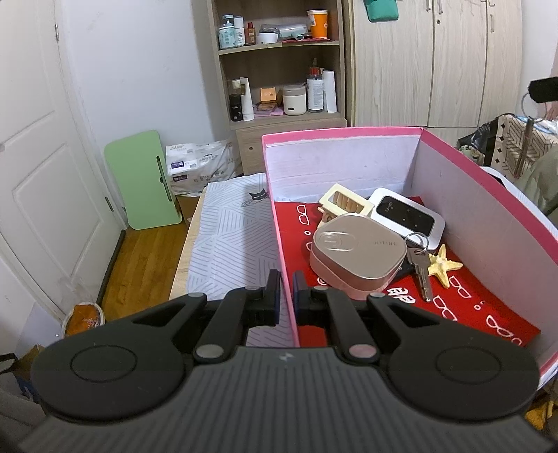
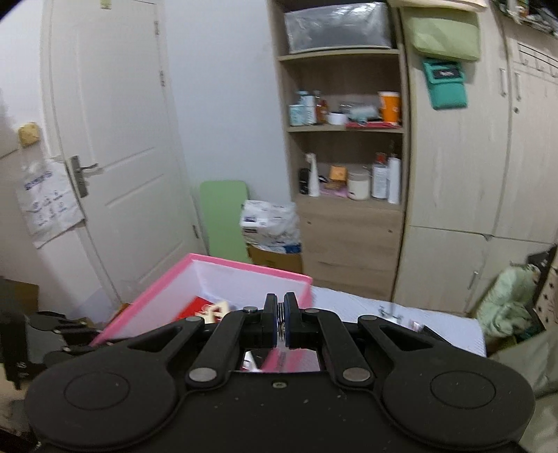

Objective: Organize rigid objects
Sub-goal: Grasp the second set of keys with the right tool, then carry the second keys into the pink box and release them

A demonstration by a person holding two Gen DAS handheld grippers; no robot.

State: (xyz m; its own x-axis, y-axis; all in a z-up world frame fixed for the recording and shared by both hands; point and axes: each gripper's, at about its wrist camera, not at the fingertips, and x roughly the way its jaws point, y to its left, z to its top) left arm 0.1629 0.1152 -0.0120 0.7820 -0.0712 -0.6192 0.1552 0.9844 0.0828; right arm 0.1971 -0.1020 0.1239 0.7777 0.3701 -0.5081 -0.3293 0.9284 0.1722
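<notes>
We hold a metal key ring (image 2: 281, 324) pinched edge-on between the right gripper's (image 2: 281, 325) jaws, just above and beside the pink box (image 2: 223, 263); in the left wrist view the same ring hangs at the far right with a key dangling from it. Our left gripper (image 1: 286, 289) has its jaws pressed onto the box's left wall, one finger inside and one outside, steadying it.

Inside the box, on a red liner printed with white glasses, already lie a rose-gold case (image 1: 359, 249), a white-and-black pocket device (image 1: 408, 216), a cream hair clip (image 1: 347, 204), a bunch of keys (image 1: 420, 268) and a yellow starfish (image 1: 444, 266). We judge the sorting well along: five things are in, the ring in our right jaws is next, and a few small items (image 2: 392, 312) appear to remain on the striped cloth over the worktop (image 2: 436, 325), too blurred to name.

Lettering on the case and the device is too small to read; a shelf tube (image 1: 240, 33) seems to read "WIGI".
</notes>
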